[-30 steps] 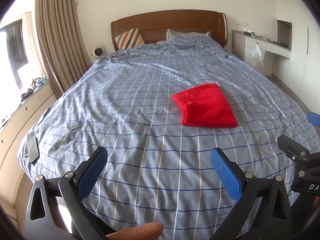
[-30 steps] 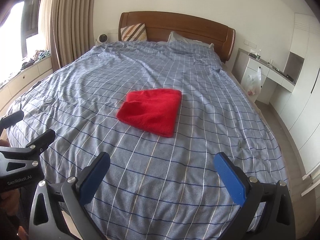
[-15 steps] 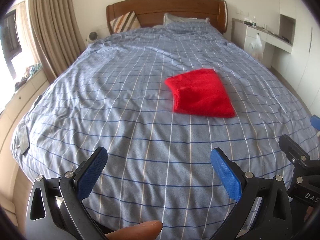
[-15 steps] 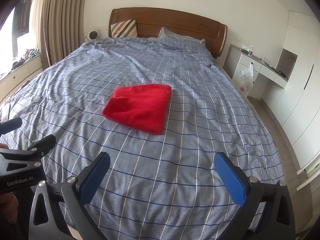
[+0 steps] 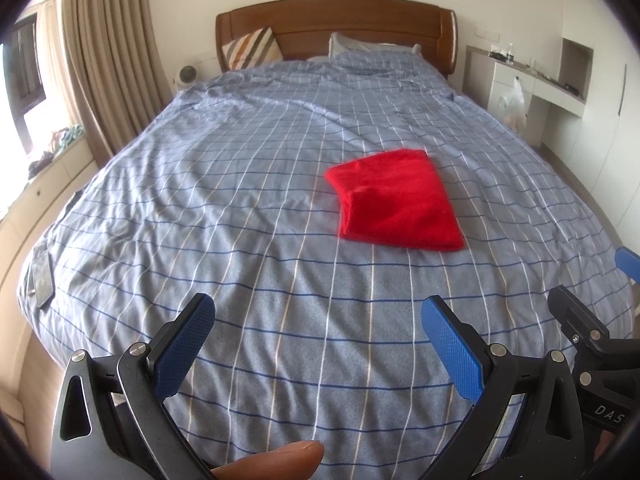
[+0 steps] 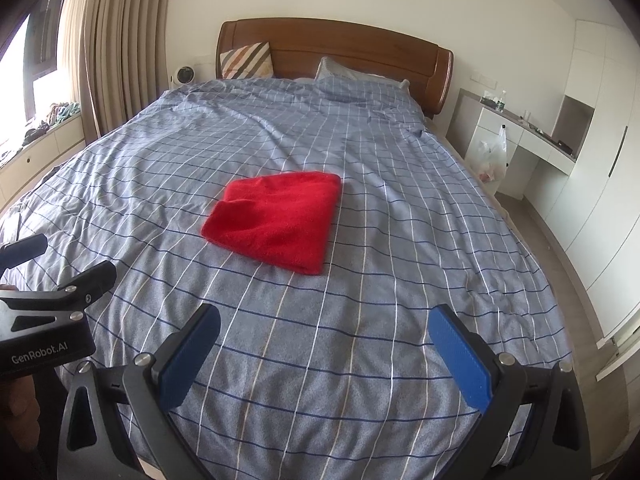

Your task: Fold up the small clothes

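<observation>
Bed (image 5: pixel 248 184): soft blue-grey duvet, thin white and dark-blue grid lines, shallow wrinkles. Wooden headboard (image 5: pixel 336 16), smooth, curved top. Striped cushion (image 5: pixel 250 48) leaning on it.

Red cloth (image 5: pixel 394 200): fuzzy, towel-like pile, folded into a rough rectangle, lying flat near the bed's middle. Nearer left edge shows a puffy, rounded fold; the other edges look flatter. In the right wrist view it reads as a thick stack, layered edges at its near corner (image 6: pixel 276 216).

Your left tool (image 5: pixel 318 344): black frame, blue dimpled pads, spread wide, holding nothing, well short of the cloth. Your right tool (image 6: pixel 324 350): same build, likewise spread and bare.

Left view only: a dark phone-like slab (image 5: pixel 42 278) at the bed's left edge, your fingertip at the bottom. Right view only: your left tool's body lettered "GenRobot.AI". Both show the white plastic bag (image 6: pixel 490 152) hanging by the worktop (image 6: pixel 536 132).
</observation>
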`<move>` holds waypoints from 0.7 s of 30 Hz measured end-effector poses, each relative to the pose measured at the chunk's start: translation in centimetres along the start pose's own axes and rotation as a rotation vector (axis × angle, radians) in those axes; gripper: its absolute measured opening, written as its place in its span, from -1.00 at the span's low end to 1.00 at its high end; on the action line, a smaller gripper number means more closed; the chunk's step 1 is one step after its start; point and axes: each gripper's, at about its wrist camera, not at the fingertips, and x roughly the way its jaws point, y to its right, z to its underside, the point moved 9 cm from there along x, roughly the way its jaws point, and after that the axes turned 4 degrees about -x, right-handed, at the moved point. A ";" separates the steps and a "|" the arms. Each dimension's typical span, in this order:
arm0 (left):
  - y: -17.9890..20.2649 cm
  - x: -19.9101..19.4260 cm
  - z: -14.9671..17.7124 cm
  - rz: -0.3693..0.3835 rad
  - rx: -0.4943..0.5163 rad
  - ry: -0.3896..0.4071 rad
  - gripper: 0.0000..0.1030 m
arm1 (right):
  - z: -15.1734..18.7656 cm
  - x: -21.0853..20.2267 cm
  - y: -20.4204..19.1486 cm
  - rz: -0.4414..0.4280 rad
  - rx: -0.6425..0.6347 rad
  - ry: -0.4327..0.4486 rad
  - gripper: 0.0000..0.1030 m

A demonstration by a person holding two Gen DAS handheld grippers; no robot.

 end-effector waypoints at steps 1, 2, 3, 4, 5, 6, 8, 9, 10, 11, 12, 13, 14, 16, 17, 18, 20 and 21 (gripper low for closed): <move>0.1 0.0 0.0 -0.001 0.007 -0.001 1.00 | 0.0 0.0 0.0 0.000 0.001 0.000 0.99; 0.2 0.0 0.0 -0.004 0.014 -0.002 1.00 | 0.0 0.0 0.0 0.001 0.000 0.000 0.99; 0.3 0.0 0.0 -0.007 0.022 -0.002 1.00 | 0.0 0.0 0.0 0.000 0.001 0.001 0.99; 0.4 0.0 0.0 -0.014 0.031 -0.002 1.00 | 0.0 0.0 0.0 0.000 0.001 0.001 0.99; 0.5 0.0 0.0 -0.022 0.039 0.000 1.00 | -0.1 0.0 0.1 0.001 0.001 0.001 0.99; 0.4 -0.1 -0.1 -0.028 0.044 0.004 1.00 | -0.1 0.0 0.1 0.002 0.000 0.003 0.99; 0.4 -0.2 -0.3 -0.035 0.049 0.016 1.00 | -0.2 -0.1 0.1 0.002 -0.001 0.006 0.99; 0.4 -0.3 -0.3 -0.036 0.048 0.021 1.00 | -0.3 -0.1 0.1 0.002 -0.001 0.007 0.99; 0.4 -0.5 -0.4 -0.035 0.045 0.026 1.00 | -0.3 -0.1 0.1 0.002 0.000 0.007 0.99; 0.3 -0.6 -0.5 -0.032 0.042 0.030 1.00 | -0.4 -0.1 0.0 0.000 0.001 0.007 0.99; 0.3 -0.6 -0.6 -0.029 0.038 0.032 1.00 | -0.4 -0.1 0.0 -0.001 0.003 0.007 0.99; 0.3 -0.7 -0.7 -0.025 0.035 0.032 1.00 | -0.4 -0.1 0.0 -0.003 0.005 0.007 0.99; 0.2 -0.7 -0.7 -0.021 0.031 0.031 1.00 | -0.5 -0.1 0.0 -0.004 0.006 0.007 0.99; 0.1 -0.7 -0.8 -0.022 0.031 0.031 1.00 | -0.5 -0.1 -0.1 -0.004 0.006 0.007 0.99; 0.1 -0.8 -0.8 -0.025 0.032 0.033 1.00 | -0.5 -0.1 -0.1 -0.005 0.006 0.008 0.99; 0.1 -0.8 -0.8 -0.027 0.034 0.032 1.00 | -0.5 -0.1 -0.2 -0.005 0.005 0.008 0.99; 0.1 -0.7 -0.8 -0.021 0.029 0.024 1.00 | -0.5 -0.2 -0.2 -0.005 0.004 0.008 0.99; 0.1 -0.7 -0.8 -0.018 0.025 0.021 1.00 | -0.5 -0.2 -0.2 -0.006 0.004 0.009 0.99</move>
